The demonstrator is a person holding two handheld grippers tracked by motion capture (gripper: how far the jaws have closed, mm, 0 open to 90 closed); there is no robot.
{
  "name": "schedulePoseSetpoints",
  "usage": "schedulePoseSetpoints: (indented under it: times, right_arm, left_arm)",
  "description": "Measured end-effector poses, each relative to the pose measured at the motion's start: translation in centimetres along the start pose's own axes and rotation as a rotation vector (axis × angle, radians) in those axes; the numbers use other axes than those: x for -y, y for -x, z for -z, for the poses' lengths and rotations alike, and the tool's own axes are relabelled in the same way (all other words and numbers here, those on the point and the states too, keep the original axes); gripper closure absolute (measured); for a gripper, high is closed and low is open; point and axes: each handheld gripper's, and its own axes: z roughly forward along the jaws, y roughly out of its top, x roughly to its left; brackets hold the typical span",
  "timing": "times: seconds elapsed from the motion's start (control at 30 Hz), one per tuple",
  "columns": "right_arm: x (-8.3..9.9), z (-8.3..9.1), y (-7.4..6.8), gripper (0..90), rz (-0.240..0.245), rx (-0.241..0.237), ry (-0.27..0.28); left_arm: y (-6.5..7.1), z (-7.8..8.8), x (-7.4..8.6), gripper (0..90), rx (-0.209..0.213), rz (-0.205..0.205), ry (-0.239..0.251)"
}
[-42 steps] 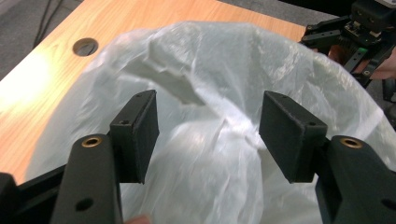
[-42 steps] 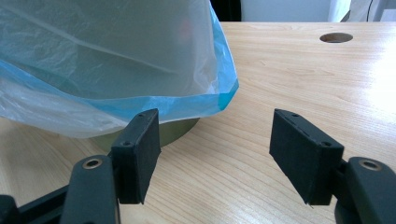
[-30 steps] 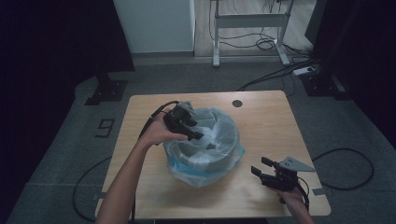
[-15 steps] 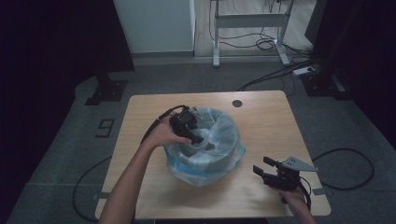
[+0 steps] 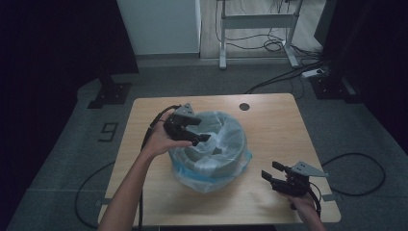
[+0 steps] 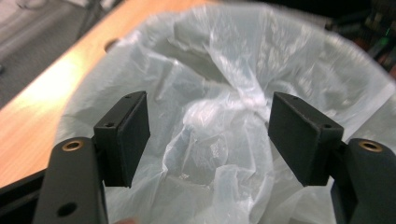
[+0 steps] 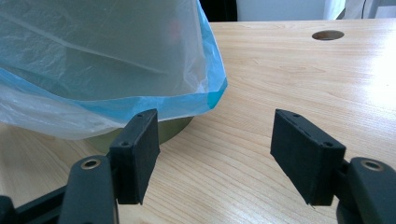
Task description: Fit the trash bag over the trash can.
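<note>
Grey round bin [image 5: 211, 154] lined with crinkled translucent blue-edged bag [image 5: 226, 139] at frame centre on tabletop [image 5: 274, 125], left tongs [image 5: 195, 130] just opened wider over bag, empty; right tongs [image 5: 273, 174] open, empty, lower right; floor mark "9" [image 5: 108, 131]

Wooden table [image 5: 279, 120] with round hole [image 5: 244, 106], floor cables [image 5: 276, 45], metal frame [image 5: 255, 21]

- Desk [image 5: 279, 120]: light wood top, rectangular, rounded corners, standing on grey floor [image 5: 72, 159].
- Round cable hole [image 5: 244, 106] near the far edge, right of centre.
- Bin [image 5: 211, 159] sits on it about mid-desk, round, grey-green.
- Bag [image 5: 226, 139], thin clear plastic with a blue edge, lines the bin and drapes over its rim; its skirt reaches the desk.
</note>
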Motion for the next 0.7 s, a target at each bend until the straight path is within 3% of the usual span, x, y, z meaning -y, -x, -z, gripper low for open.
schedulePoseSetpoints:
  times: [0.07,0.43,0.47,0.5,0.7]
  right_arm:
    - [0.0,0.0,0.0,31.8,0.0,0.002,-0.001]
    - [0.3,0.0,0.0,31.6,0.007,0.013,-0.017]
    - [0.4,0.0,0.0,31.6,0.008,0.015,-0.018]
    - [0.4,0.0,0.0,31.6,0.008,0.015,-0.018]
    - [0.5,0.0,0.1,31.4,0.01,0.018,-0.02]
  left_arm:
    - [0.4,1.1,0.7,29.0,-0.02,0.022,0.061]
    - [1.7,5.2,4.2,29.7,-0.083,0.056,0.157]
    - [2.0,6.1,5.1,29.7,-0.091,0.056,0.172]
    - [2.0,6.1,5.1,29.7,-0.091,0.056,0.172]
    - [3.1,8.1,8.9,29.7,-0.112,0.094,0.244]
